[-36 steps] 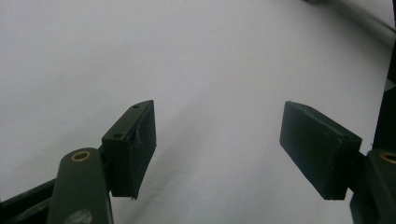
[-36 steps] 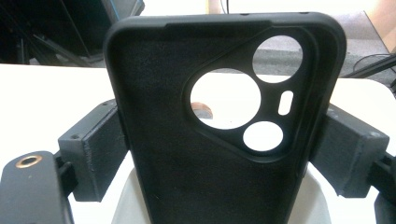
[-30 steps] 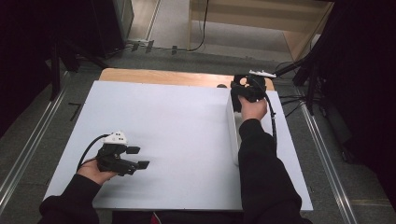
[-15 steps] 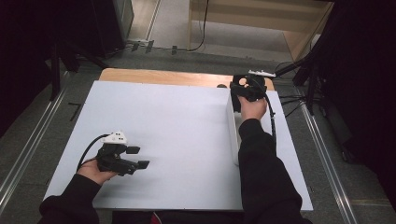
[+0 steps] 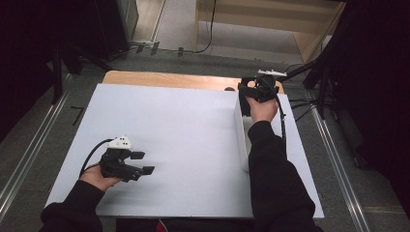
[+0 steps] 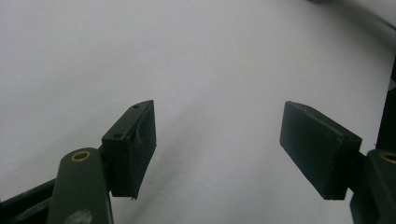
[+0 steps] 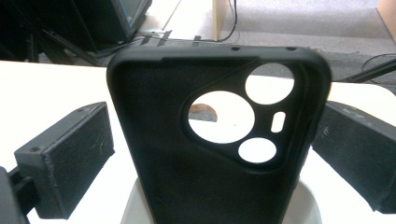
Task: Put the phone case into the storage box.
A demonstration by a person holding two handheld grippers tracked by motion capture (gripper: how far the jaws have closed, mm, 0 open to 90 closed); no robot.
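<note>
A black phone case [image 7: 187, 172] stands upright between my right gripper's [image 7: 212, 140] jaws, its hollow inside and camera cut-outs facing the camera. Both pads [image 7: 70, 154] meet the case's side edges, so the gripper is shut on it across its width. A white rounded holder [image 7: 308, 205] shows just under the case. From above, the right gripper [image 5: 258, 88] is at the far right of the white board, at the far end of a long white box [image 5: 240, 137]. Near the front left, my left gripper [image 5: 140, 163] rests on the board, open with nothing between its jaws [image 6: 217, 149].
The white board [image 5: 179, 130] covers a wooden table whose far edge [image 5: 164, 79] shows behind it. Cables lie beyond the table's far right corner [image 5: 302, 104]. Metal rails [image 5: 29, 159] run along the floor on both sides.
</note>
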